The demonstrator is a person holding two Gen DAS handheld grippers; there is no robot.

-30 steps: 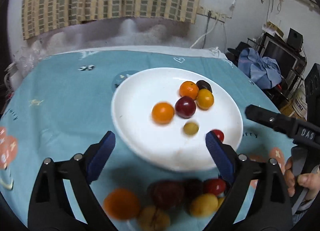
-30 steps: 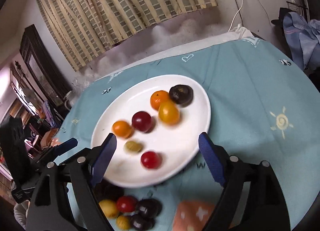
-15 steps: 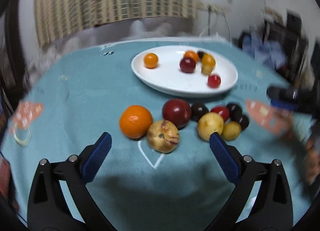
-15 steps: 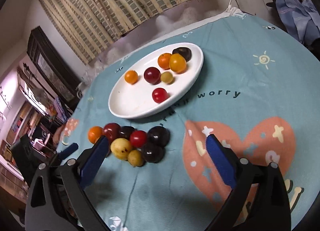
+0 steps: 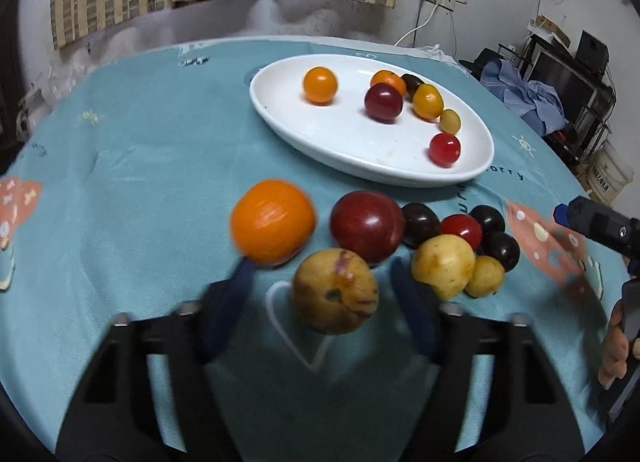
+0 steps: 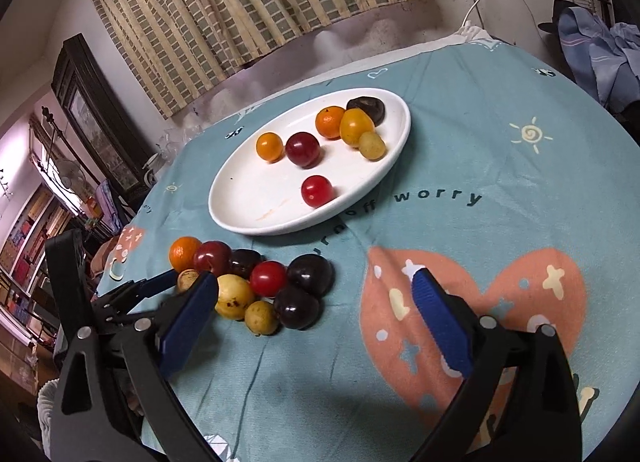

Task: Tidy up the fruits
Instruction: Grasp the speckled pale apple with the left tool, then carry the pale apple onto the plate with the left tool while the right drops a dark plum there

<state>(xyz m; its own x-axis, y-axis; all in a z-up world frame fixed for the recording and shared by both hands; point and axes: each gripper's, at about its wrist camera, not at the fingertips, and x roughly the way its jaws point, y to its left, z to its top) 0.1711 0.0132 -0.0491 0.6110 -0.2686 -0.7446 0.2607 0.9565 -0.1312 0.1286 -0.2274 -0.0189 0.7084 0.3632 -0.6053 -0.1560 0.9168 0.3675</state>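
Left wrist view: the left gripper (image 5: 322,294) points steeply down at the desk (image 5: 140,166), which wears a soft teal cloth. Its blue-padded fingers (image 5: 228,302) are blurred and closing around a mottled yellow fruit (image 5: 334,296) streaked with purple; the fruit sits between them, yet no pad visibly presses it. At 11 o'clock from that fruit lies a round orange (image 5: 273,221), its skin smeared by blur, and at 1 o'clock a glossy dark red plum (image 5: 367,225). To the right cluster a smooth yellow fruit (image 5: 443,265), a small yellow one (image 5: 486,276), a red cherry tomato (image 5: 461,229) and dark plums (image 5: 500,250). Beyond, at 12 o'clock, an oval white plate (image 5: 360,154), glazed and shallow, carries seven small fruits. Only this view shows the right gripper's holder: a hand (image 5: 616,346) at the 3 o'clock edge.

Right wrist view: the right gripper (image 6: 310,326) hovers with its fingers (image 6: 438,320) spread wide and nothing between them, tilted down over a coral heart printed on the cloth. The loose fruit pile lies at 10 o'clock from it, the plate (image 6: 248,210) at 12. Only here does the left gripper show from outside, low at 9 o'clock, one thin blue finger beside the mottled fruit, along with a dark framed cabinet (image 6: 92,118) and shelves.
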